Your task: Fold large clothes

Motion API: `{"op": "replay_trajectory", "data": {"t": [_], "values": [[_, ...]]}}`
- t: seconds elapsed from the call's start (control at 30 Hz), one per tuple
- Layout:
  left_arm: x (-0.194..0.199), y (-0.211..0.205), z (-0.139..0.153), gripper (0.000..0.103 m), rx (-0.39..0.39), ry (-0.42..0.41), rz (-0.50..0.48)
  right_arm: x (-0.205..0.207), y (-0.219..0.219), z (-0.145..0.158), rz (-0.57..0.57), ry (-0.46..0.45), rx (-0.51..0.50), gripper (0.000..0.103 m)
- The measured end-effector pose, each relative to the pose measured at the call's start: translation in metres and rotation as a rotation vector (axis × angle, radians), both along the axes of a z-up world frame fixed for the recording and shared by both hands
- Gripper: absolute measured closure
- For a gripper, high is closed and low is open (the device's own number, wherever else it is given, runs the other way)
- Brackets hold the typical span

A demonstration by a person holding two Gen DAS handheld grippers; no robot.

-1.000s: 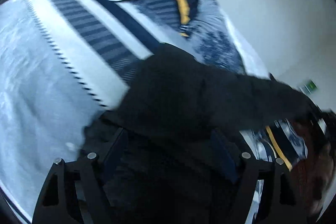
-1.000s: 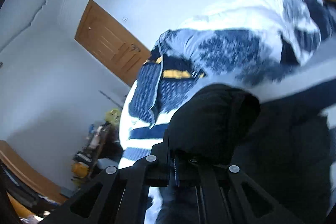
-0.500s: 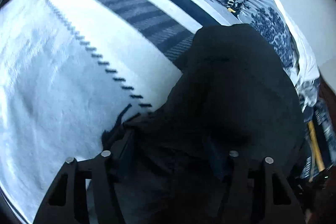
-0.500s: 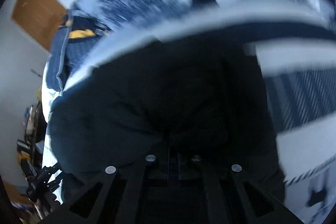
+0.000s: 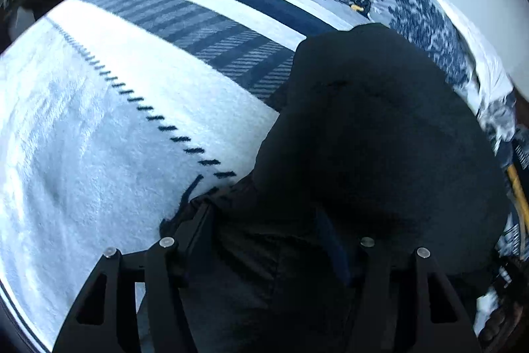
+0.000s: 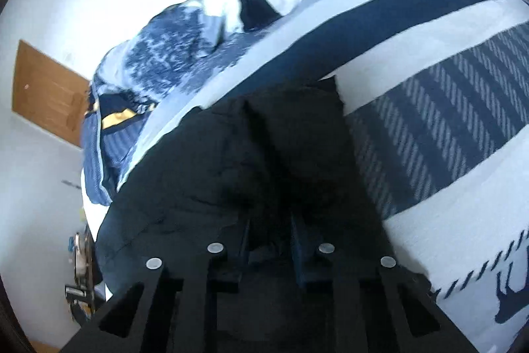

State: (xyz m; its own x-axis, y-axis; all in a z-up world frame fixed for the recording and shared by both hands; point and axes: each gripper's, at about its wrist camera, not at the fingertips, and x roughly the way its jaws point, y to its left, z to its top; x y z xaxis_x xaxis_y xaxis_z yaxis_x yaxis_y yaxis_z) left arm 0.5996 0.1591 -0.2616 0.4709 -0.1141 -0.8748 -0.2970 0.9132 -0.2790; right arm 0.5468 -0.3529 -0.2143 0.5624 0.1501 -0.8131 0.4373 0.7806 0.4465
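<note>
Black garment (image 5: 373,134): dark, matte, thick-looking fabric, bunched in a rounded, folded mass. Lies on the white-and-navy striped blanket, over its stripes. In the right wrist view (image 6: 251,154) creased, with a fold ridge running across. Garment type indeterminate.

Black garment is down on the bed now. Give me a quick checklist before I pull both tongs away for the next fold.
1. Black garment resting on the striped blanket: ok.
2. Right tongs releasing: jaws narrow and opening, dark cloth between them; whether the pads have let go: cannot tell.
3. Left tongs free of cloth: jaws wide, black fabric lies between them; contact cannot tell.
4. Garment lying flat: not ok, it is bunched with creases in the right wrist view.
5. Bare blanket beside the garment for spreading: ok.
6. Rumpled printed bedding behind the garment, apart from it: ok.
</note>
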Motion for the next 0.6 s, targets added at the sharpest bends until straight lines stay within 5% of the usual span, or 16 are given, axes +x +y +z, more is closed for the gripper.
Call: {"op": "replay_trajectory", "data": {"t": [0.07, 0.13, 0.23, 0.3, 0.4, 0.6], "values": [[0.0, -0.004, -0.001, 0.039, 0.039, -0.001, -0.019, 0.009, 0.011, -0.008, 0.047, 0.06, -0.104, 0.085], [-0.003, -0.004, 0.004, 0.039, 0.065, -0.021, -0.024, 0.007, 0.014, -0.008, 0.045, 0.086, -0.073, 0.085], [-0.018, -0.001, 0.029, 0.039, 0.06, -0.099, -0.024, -0.039, 0.024, 0.039, 0.059, -0.03, -0.069, 0.073], [-0.043, 0.003, 0.054, 0.038, 0.061, -0.165, -0.032, -0.081, 0.035, 0.063, 0.091, -0.076, -0.095, 0.019], [-0.11, 0.011, 0.088, 0.023, 0.076, -0.241, -0.009, -0.162, 0.048, 0.083, 0.168, -0.151, -0.097, 0.019], [-0.256, 0.004, 0.112, 0.014, 0.149, -0.236, -0.022, -0.315, 0.055, 0.059, 0.184, -0.162, -0.057, 0.019]]}}
